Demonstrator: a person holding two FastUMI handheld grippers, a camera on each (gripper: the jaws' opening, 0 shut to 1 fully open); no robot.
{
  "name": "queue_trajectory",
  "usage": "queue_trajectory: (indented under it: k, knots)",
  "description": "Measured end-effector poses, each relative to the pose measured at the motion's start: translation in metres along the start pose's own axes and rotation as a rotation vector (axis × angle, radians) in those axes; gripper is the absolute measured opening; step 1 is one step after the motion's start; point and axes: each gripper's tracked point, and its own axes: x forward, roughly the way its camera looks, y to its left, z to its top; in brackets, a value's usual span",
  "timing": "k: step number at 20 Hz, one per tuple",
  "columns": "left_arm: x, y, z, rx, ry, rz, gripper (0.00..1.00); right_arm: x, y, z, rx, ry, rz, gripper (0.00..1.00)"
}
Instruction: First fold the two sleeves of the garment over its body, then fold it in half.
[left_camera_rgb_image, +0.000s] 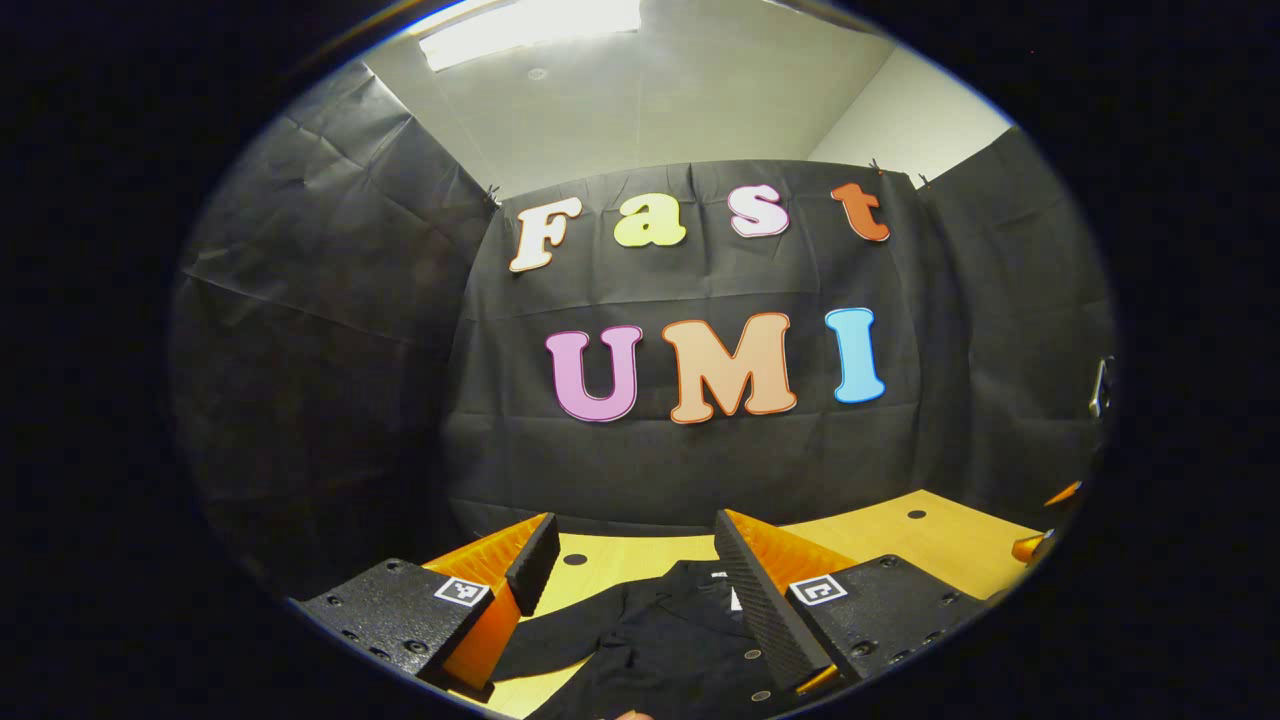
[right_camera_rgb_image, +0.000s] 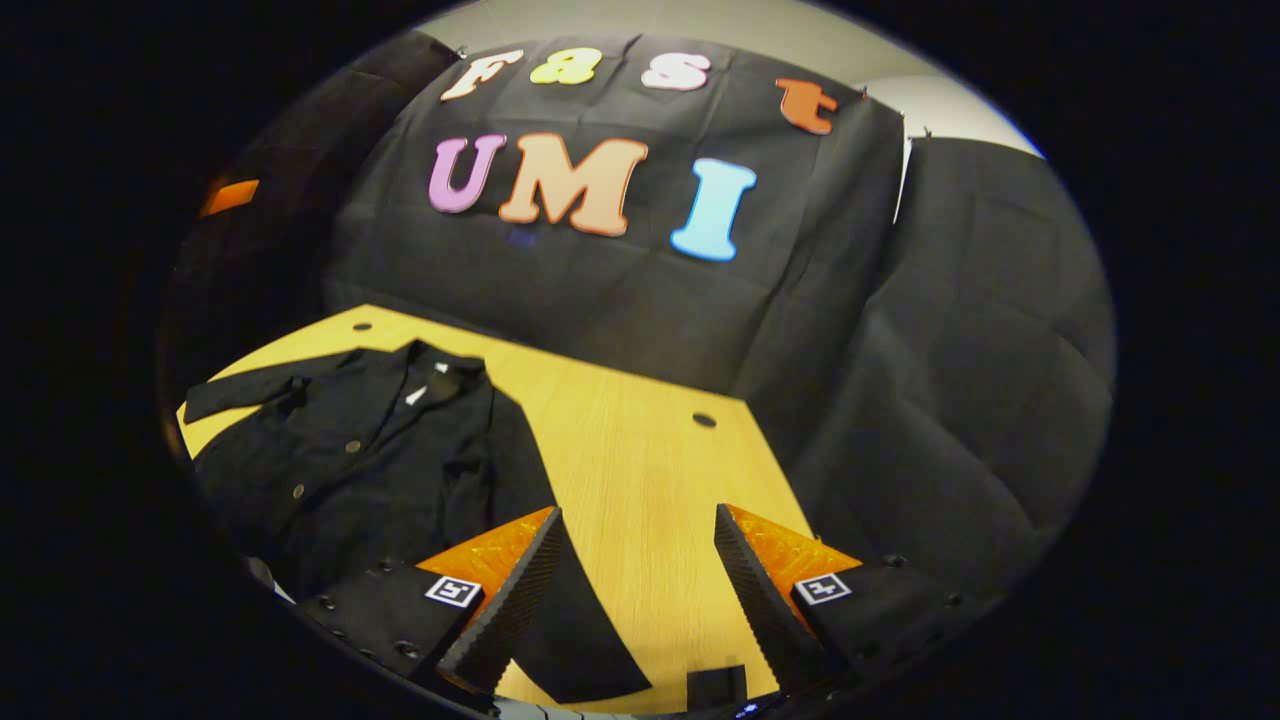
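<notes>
1. Black button-front garment (right_camera_rgb_image: 380, 460) spread flat on the wooden tabletop (right_camera_rgb_image: 640, 470), collar (right_camera_rgb_image: 440, 365) toward the booth's back wall, small buttons running down the front.
2. In the right gripper view: lies at the left part of the tabletop, one sleeve (right_camera_rgb_image: 250, 385) stretched out to the left near the far edge, the other sleeve (right_camera_rgb_image: 570, 610) running down toward the camera along the wood.
3. That nearer sleeve passing just beside and partly between the fingers of the right gripper (right_camera_rgb_image: 635, 570); touching or not, cannot tell.
4. Right gripper: fingers spread wide apart, bare wood visible between them, pinching nothing.
5. In the left gripper view: same garment (left_camera_rgb_image: 660, 640) low in the picture, collar and white tag near the middle, a sleeve (left_camera_rgb_image: 545, 650) reaching toward the left finger.
6. Left gripper (left_camera_rgb_image: 635, 560): fingers spread wide, raised above the garment, pinching nothing; black ribbed pads (left_camera_rgb_image: 760, 600) facing inward, orange finger bodies behind them.
7. Tabletop light yellow wood with small dark round holes (right_camera_rgb_image: 704, 420) in it.
8. Beyond the tabletop, black cloth wall (left_camera_rgb_image: 330, 330) on three sides, creased.
9. Above the cloth in the left gripper view, pale ceiling with a bright light panel (left_camera_rgb_image: 530, 25).
</notes>
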Motion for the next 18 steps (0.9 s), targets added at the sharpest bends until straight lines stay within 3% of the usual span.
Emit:
queue_trajectory:
  k: [9,15,18]
  knots:
    - [-0.006,-0.032,-0.009,0.025,0.028,0.032,0.93,0.02,0.006,-0.108,-0.039,0.318,0.162,0.98]
    - [-0.009,-0.06,-0.015,0.018,0.047,0.04,0.93,0.028,0.016,-0.143,-0.009,0.436,0.231,0.98]
    - [-0.012,-0.065,-0.014,0.029,0.046,0.047,0.99,0.022,0.02,-0.17,-0.005,0.498,0.278,0.94]
